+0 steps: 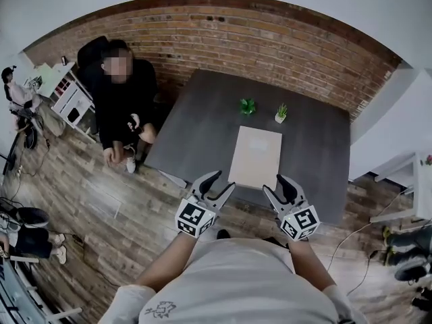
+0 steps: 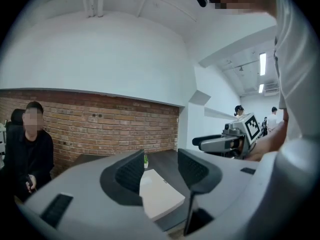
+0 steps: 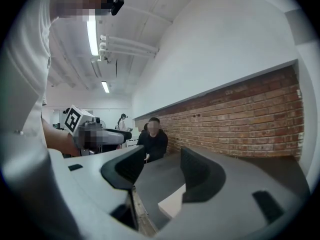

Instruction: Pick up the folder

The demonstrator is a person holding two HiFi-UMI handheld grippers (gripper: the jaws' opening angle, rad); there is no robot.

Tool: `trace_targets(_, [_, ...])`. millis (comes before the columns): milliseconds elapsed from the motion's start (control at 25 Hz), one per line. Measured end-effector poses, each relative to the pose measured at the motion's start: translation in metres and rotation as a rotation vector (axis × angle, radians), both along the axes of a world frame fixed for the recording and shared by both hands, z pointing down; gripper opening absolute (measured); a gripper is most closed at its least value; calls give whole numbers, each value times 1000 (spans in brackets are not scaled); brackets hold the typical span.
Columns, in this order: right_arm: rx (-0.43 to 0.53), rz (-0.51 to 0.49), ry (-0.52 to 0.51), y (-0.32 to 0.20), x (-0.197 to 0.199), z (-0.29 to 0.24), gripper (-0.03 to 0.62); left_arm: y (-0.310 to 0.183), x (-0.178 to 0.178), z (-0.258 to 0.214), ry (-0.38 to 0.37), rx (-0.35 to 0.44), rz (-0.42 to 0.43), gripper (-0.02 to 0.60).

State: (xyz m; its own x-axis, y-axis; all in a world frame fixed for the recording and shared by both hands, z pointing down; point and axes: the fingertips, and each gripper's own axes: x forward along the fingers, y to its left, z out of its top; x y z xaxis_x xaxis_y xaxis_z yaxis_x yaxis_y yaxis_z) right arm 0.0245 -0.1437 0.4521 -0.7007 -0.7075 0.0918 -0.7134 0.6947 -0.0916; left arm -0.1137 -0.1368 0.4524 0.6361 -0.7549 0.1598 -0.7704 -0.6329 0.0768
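Two grippers, jaws wide and empty. Head view: folder [image 1: 255,156] on the table [image 1: 202,127] ahead, between left gripper [image 1: 221,181] and right gripper [image 1: 274,184]. Left gripper view: folder beyond the jaw gap. Right gripper view: only its corner, under the right-hand jaw.

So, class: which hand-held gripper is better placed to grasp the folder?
Probably left: the folder lies ahead, framed between the left hand-held gripper's open jaws; the right hand-held gripper sees only its corner, off-centre.
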Motion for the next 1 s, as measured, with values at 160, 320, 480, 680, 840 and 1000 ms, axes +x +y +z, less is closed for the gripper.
trace_targets(160, [-15, 47, 4, -5, -12, 7, 235, -9, -15, 10, -4, -21, 41, 218])
trace_targets(320, [-33, 68, 20, -6, -17, 17, 236, -18, -21, 21, 0, -44, 65, 219])
trace_targets(480, [-59, 88, 19, -12, -12, 29, 236, -27, -18, 30, 0, -67, 83, 222])
trace_targets(680, [-84, 87, 24, -33, -9, 41, 239, -47, -15, 43, -14, -98, 88, 225])
trace_targets(840, [-136, 74, 23, -55, 0, 63, 245, -65, -7, 61, -31, -157, 92, 235])
trace_targets(1000, [-184, 70, 37, -80, 12, 82, 253, -87, -1, 80, -49, -206, 92, 235])
